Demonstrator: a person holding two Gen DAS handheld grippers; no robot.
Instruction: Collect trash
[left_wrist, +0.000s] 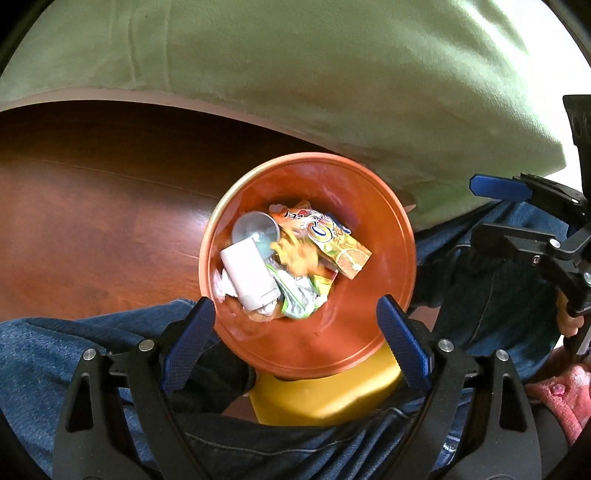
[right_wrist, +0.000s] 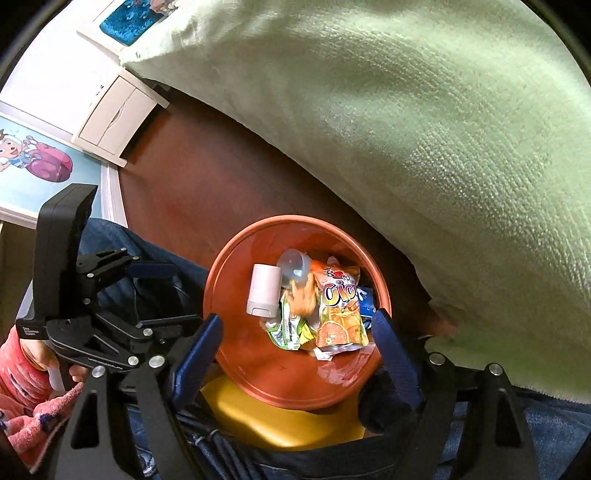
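— Orange bin (right_wrist: 258, 373) held the trash?
— Yes. White tube (right_wrist: 263, 291) lay inside, long axis running cap-end toward me, beside the juice pouch (right_wrist: 340, 314). My left hand-held gripper (left_wrist: 295, 325) and right hand-held gripper (right_wrist: 295, 339) hung spread above, gripping nothing.

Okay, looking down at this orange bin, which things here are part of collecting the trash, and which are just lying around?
Part of the job:
- round orange plastic bin
- white plastic cylinder tube
- clear plastic cup
- orange juice pouch
- green crumpled wrapper

Just lying about:
- pale green blanket
- yellow plastic stool
- white bedside cabinet
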